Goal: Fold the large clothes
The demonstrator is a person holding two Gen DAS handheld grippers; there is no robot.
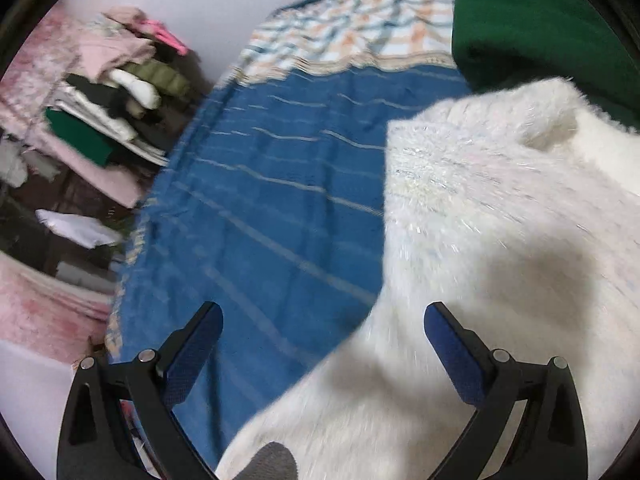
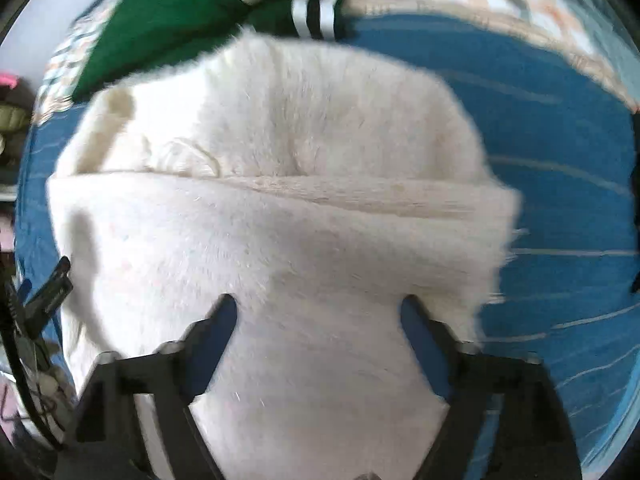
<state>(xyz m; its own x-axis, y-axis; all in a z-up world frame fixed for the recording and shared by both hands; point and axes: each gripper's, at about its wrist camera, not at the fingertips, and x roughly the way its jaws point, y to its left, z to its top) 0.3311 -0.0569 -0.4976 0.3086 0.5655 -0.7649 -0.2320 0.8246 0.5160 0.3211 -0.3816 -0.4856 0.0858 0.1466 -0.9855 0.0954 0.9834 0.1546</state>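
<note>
A white fluffy sweater (image 1: 500, 240) lies on a blue striped bedspread (image 1: 272, 200), partly folded over itself; it fills the right wrist view (image 2: 280, 220). My left gripper (image 1: 324, 320) is open and empty, above the sweater's left edge and the bedspread. My right gripper (image 2: 320, 312) is open and hovers right over the sweater, with the fabric showing between the jaws. A green garment (image 1: 528, 28) with white stripes lies beyond the sweater, also in the right wrist view (image 2: 180, 12).
A stack of folded clothes (image 1: 112, 92) sits left of the bed. A checked blanket (image 1: 352, 28) covers the bed's far end. The left gripper's body (image 2: 44, 292) shows at the left edge of the right wrist view.
</note>
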